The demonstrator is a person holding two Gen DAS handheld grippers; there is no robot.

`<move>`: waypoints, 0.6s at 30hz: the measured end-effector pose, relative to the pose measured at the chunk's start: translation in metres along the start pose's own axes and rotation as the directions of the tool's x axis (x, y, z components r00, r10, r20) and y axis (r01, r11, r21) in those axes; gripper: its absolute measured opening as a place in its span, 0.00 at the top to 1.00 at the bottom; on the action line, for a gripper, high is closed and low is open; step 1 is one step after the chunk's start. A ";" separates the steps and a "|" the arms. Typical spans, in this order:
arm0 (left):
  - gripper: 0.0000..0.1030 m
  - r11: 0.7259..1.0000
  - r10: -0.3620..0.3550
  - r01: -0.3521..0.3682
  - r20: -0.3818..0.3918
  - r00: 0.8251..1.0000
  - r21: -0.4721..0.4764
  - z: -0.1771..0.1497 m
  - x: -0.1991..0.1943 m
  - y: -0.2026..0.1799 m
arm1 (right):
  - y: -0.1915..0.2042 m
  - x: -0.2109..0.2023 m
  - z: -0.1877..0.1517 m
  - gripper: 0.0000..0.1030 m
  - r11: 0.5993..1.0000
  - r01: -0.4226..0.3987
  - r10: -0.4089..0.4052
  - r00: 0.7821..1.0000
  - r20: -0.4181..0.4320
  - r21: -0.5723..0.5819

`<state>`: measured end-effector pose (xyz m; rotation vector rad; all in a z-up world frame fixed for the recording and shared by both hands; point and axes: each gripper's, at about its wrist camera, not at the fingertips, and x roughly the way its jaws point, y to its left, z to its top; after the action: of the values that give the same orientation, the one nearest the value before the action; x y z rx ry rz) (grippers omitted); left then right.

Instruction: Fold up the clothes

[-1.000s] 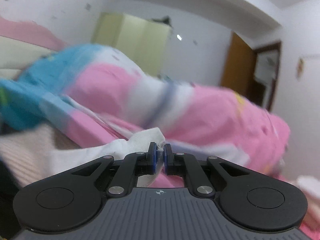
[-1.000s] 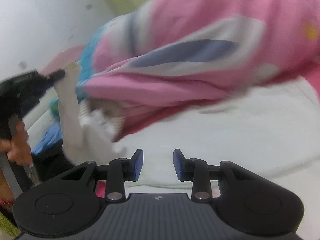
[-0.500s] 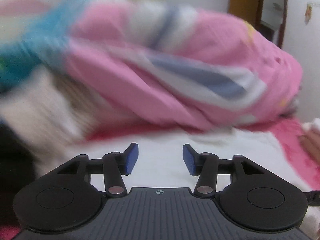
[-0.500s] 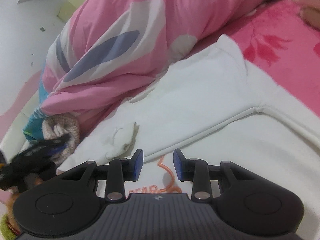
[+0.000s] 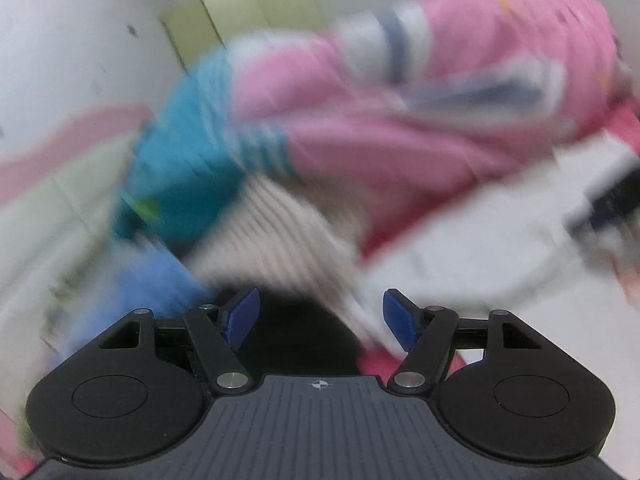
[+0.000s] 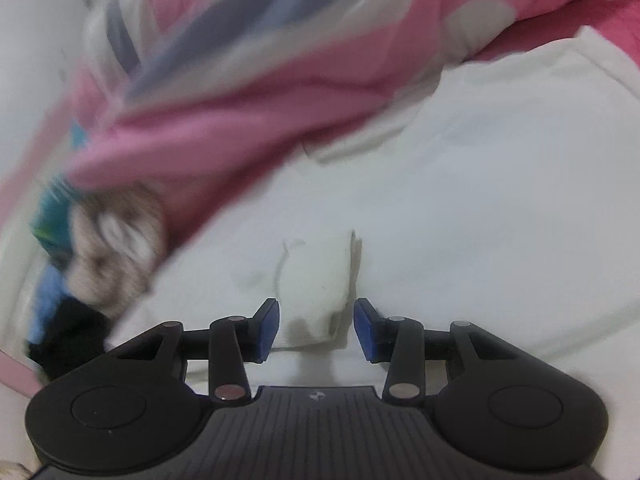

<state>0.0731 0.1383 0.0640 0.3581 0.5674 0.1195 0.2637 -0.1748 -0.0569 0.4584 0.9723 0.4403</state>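
A white garment (image 6: 480,200) lies spread on the bed. A bunched fold of it (image 6: 316,280) rises between the jaws of my right gripper (image 6: 315,328), which is open, with the pads not closed on the cloth. My left gripper (image 5: 320,316) is open and empty, over a dark garment (image 5: 296,332) beside the white one (image 5: 460,248). The left wrist view is blurred by motion. The other gripper (image 5: 608,200) shows at its right edge.
A pink, white and blue quilt (image 6: 280,80) is heaped behind the white garment. A pile of clothes sits at the left: teal (image 5: 180,184), beige knit (image 5: 272,232), blue (image 5: 160,280). A wall and a pale green wardrobe (image 5: 240,12) are behind.
My left gripper let go of the white cloth, opened wide and swung left toward the clothes pile. My right gripper moved down to the white garment and now straddles its bunched fold.
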 end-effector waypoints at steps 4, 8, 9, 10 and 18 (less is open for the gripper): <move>0.34 0.997 -0.057 0.052 -0.075 0.996 -0.060 -0.042 0.033 -0.042 | 0.015 0.017 0.001 0.66 0.997 0.049 -0.050 0.999 -0.010 -0.052; 0.34 0.994 -0.036 0.027 -0.078 0.996 -0.109 -0.048 0.056 -0.064 | 0.026 0.018 0.004 0.92 0.992 0.076 -0.074 0.997 0.015 -0.099; 0.34 0.993 -0.027 0.018 -0.075 0.997 -0.118 -0.048 0.059 -0.065 | 0.029 0.011 0.006 0.93 0.990 0.076 -0.072 0.997 0.042 -0.116; 0.34 0.992 -0.019 0.010 -0.072 0.997 -0.127 -0.049 0.062 -0.067 | 0.032 0.003 0.008 0.94 0.988 0.077 -0.068 0.995 0.068 -0.132; 0.34 0.992 0.013 -0.018 -0.038 0.999 -0.125 -0.041 0.094 -0.087 | 0.028 -0.077 0.043 0.94 0.951 0.202 -0.117 0.936 0.331 -0.234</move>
<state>0.1309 0.0894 -0.0473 0.2390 0.5912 0.1766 0.2591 -0.2016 0.0317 0.1944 0.6238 0.3298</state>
